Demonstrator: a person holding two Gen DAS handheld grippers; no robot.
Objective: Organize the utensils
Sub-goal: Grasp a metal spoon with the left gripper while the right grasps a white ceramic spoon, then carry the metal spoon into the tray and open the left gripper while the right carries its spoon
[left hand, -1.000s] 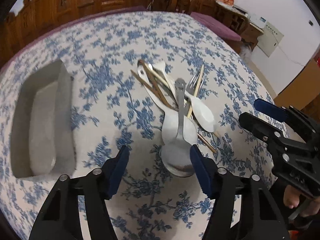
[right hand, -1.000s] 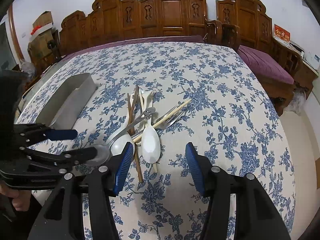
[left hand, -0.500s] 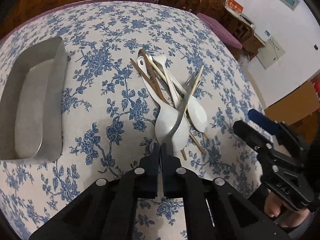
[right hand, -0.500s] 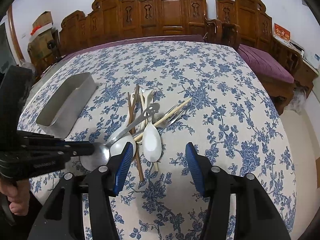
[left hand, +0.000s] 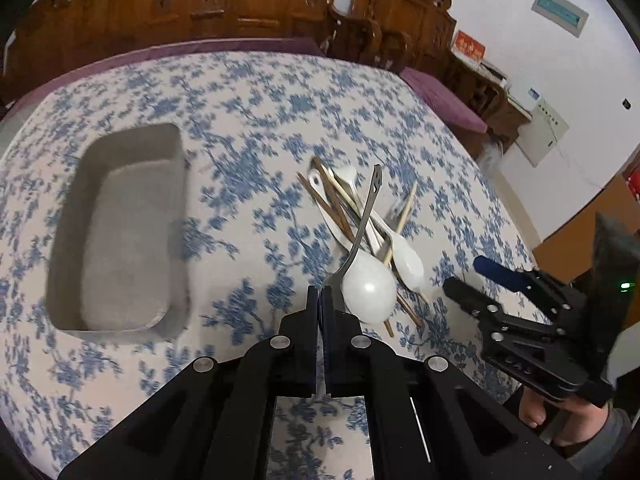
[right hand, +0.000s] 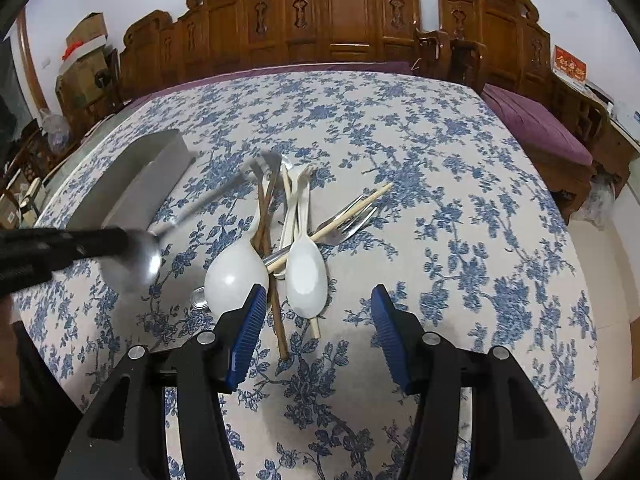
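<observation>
Left gripper [left hand: 321,300]: clamped on the bowl of the metal spoon [left hand: 362,224], which is now off the pile, handle pointing ahead and upward. A second ago these jaws stood wide around it.
Right gripper [right hand: 318,328]: wide open, holding nothing, waiting just short of the pile.
Pile [right hand: 296,232]: white spoons, chopsticks and a fork are left crossed on the cloth.
Tray [left hand: 120,232]: ahead-left of the left gripper, nothing in it; likely the spoon's destination.
Views: right camera shows the blurred spoon bowl in the air; left camera alone shows the tray floor.
</observation>
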